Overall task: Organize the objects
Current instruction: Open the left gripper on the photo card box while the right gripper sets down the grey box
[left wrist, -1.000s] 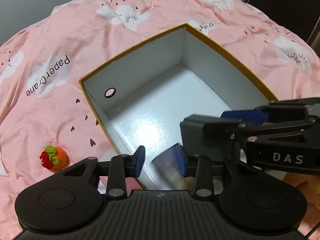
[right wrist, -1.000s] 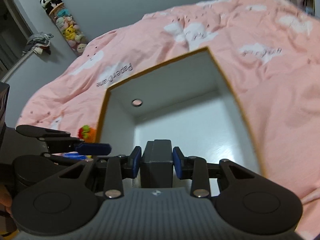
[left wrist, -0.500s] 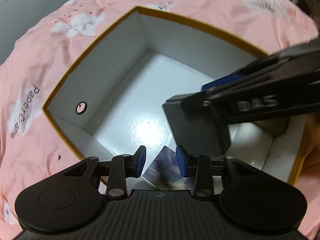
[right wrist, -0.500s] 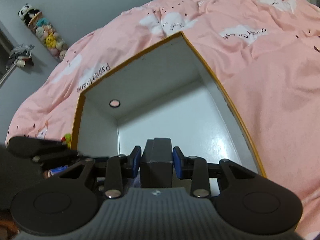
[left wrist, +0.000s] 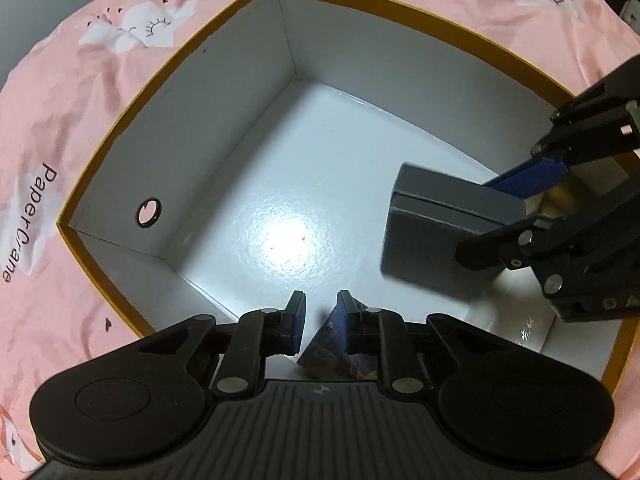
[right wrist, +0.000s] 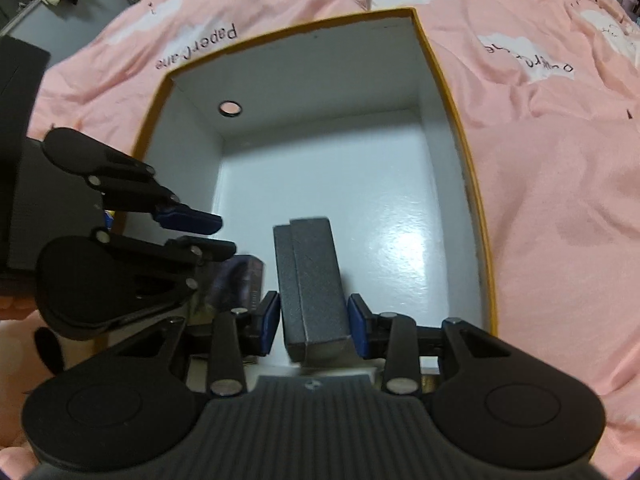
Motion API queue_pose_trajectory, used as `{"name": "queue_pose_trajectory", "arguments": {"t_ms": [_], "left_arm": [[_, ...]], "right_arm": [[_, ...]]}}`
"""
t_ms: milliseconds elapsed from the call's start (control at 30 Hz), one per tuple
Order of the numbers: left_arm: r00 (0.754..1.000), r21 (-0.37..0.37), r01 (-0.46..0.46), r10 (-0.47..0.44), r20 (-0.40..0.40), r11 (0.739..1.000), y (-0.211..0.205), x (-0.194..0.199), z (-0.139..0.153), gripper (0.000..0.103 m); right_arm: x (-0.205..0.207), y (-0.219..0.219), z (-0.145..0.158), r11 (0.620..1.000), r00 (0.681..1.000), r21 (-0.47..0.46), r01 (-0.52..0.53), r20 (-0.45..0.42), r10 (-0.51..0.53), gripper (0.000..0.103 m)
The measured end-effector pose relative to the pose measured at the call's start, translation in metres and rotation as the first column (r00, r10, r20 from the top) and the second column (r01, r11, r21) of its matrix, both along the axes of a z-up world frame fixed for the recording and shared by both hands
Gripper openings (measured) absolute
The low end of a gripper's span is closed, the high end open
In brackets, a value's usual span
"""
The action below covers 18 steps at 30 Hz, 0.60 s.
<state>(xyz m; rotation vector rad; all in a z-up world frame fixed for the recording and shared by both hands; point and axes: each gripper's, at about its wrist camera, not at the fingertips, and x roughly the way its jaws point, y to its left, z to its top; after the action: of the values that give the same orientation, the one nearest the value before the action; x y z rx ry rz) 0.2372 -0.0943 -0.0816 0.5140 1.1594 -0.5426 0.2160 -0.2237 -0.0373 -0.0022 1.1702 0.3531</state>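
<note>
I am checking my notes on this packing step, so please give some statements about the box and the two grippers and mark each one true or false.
1. The right gripper has a grey box between its blue pads. True.
2. The cardboard box is white inside with a yellow-brown rim. True.
3. The cardboard box stands on a bare wooden table. False: it lies on a pink bedcover printed with white clouds.
4. The left gripper has nothing near its fingers. False: a small dark packet sits by one pad; its jaws have just been closing.
5. The box wall has a round hole. True.
</note>
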Motion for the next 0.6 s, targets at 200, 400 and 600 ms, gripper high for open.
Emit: {"name": "queue_pose_trajectory", "arguments": {"t_ms": [200,400,600], "left_arm": [[0.996,-0.03,-0.084,0.082,-0.044,0.996,0.002,0.013,-0.004,0.018],[0.997,0.046,-0.069,0.071,-0.032,0.997,-0.007,0.013,-0.014,0.013],[0.996,0.082,-0.076,0.079,-0.04,0.994,-0.01,0.014,-0.021,0.005]], "right_arm": [[0.008,-0.01,-0.023,0.975,0.987,0.215,0.056,-0.161,-0.021,0.037],[0.008,0.004,-0.016,0.997,0.994,0.076,-0.031,-0.102,0.038,0.042],[0.008,0.021,-0.01,0.986,0.989,-0.072,-0.148,-0.029,0.147,0.043]]}}
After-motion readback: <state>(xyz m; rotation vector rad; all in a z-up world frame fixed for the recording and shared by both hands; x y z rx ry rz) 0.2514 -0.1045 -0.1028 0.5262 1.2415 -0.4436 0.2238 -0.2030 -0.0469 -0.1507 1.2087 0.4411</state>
